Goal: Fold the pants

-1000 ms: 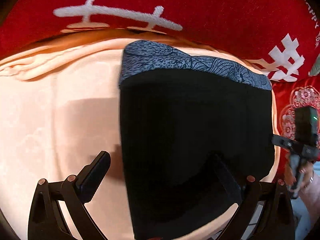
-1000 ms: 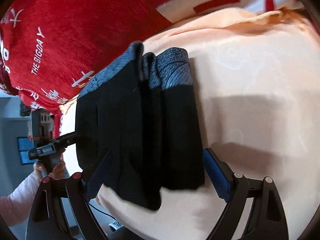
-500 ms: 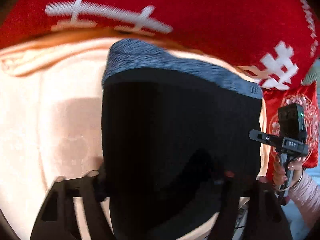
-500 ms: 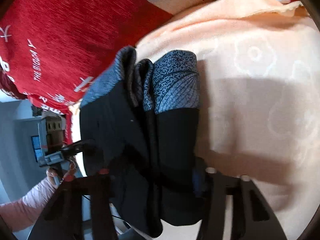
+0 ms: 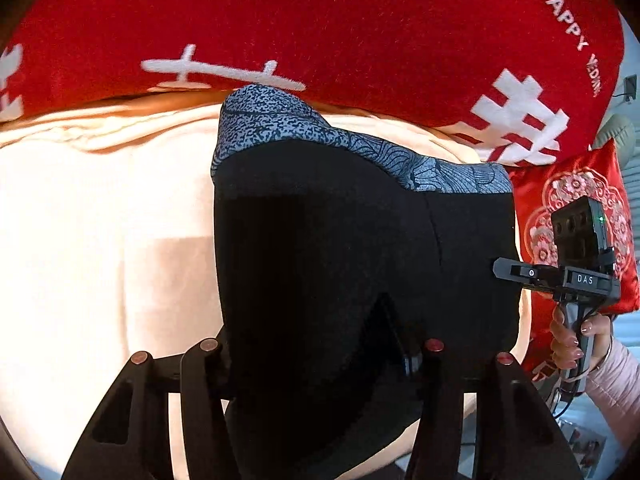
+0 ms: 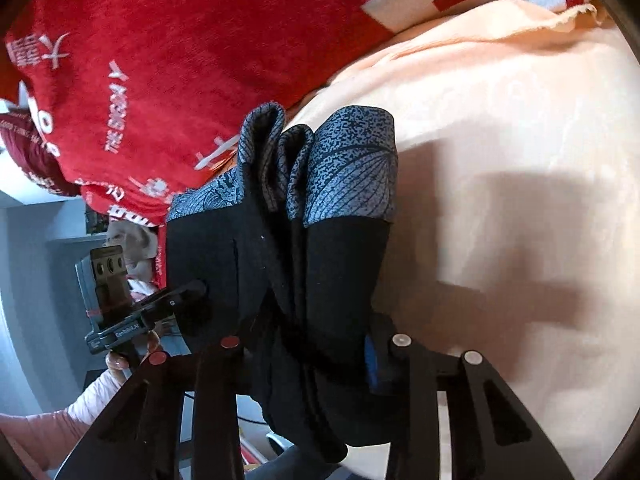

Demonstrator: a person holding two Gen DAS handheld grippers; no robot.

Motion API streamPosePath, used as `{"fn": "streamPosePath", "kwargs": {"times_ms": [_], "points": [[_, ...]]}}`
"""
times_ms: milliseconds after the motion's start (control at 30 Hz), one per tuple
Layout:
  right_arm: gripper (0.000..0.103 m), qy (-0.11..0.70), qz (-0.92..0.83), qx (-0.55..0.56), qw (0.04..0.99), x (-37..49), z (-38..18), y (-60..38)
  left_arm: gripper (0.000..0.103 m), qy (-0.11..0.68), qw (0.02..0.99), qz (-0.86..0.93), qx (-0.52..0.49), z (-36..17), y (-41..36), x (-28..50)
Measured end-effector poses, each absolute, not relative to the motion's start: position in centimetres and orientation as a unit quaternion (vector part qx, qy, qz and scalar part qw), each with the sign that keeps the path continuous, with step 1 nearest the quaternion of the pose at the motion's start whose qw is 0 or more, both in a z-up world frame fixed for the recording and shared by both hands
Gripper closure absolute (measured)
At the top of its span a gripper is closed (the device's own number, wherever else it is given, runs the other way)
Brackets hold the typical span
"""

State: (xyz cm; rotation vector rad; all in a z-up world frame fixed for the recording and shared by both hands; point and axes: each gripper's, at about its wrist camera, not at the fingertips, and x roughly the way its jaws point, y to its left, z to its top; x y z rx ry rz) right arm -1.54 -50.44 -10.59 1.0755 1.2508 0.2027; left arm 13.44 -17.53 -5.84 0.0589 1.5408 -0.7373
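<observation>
Black pants [image 5: 320, 264] w/ a grey-blue patterned waistband [image 5: 360, 148] lie folded in several layers on a peach blanket [image 5: 100, 220], near edge hanging off the front of it; red blanket w/ white lettering [image 5: 320, 20] bunched behind, red cushion [image 5: 576, 216] off to one side. Left gripper [image 5: 316, 354] has its jaws closing w/ the near hem bunched between them, fabric wrapped round both fingers, so it's clamping the pants. Right gripper [image 6: 308, 344] likewise closing on the thick stacked edge, blue pad [image 6: 372, 364] pressed into the cloth; grasping pants too. Each view also catches the other tool at the far side w/ a hand [image 5: 576, 340] on its handle. Handling, my read: soft knit, light, limp, zero stiffness, so anything not held will sag and layers can slide apart; waistband prob. the firmest bit. Not fragile, not slick. Best hold is through all layers at the two near corners, wide apart, so the stack lifts as one. Risk: the pinch catches only top layers and the inner folds drop out, or it grabs the peach blanket along w/ them.
</observation>
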Motion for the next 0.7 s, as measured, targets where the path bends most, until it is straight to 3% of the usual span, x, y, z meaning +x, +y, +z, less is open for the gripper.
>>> {"fn": "streamPosePath", "kwargs": {"times_ms": [233,400,433,467,633,700], "points": [[0.064,0.565,0.095,0.479,0.665,-5.3,-9.1,-45.8,0.046,0.701,0.639,-0.316,0.035,-6.0,-13.5,10.0],[0.064,0.575,0.084,0.479,0.658,-7.5,-10.6,-42.5,0.046,0.715,0.62,-0.32,0.035,-9.2,-11.5,8.8],[0.064,0.58,0.078,0.477,0.656,-7.7,-11.2,-41.9,0.042,0.719,0.617,-0.319,0.035,-10.1,-11.2,8.8],[0.063,0.586,0.072,0.469,0.656,-7.7,-11.8,-41.2,0.031,0.719,0.618,-0.316,0.036,-10.8,-10.7,8.8],[0.044,0.605,0.043,0.423,0.673,-7.7,-13.4,-40.1,0.013,0.705,0.637,-0.309,0.046,-11.4,-10.0,8.9],[0.04,0.612,0.023,0.428,0.665,-7.8,-13.6,-40.2,0.013,0.703,0.641,-0.302,0.062,-10.9,-10.1,8.7]]}}
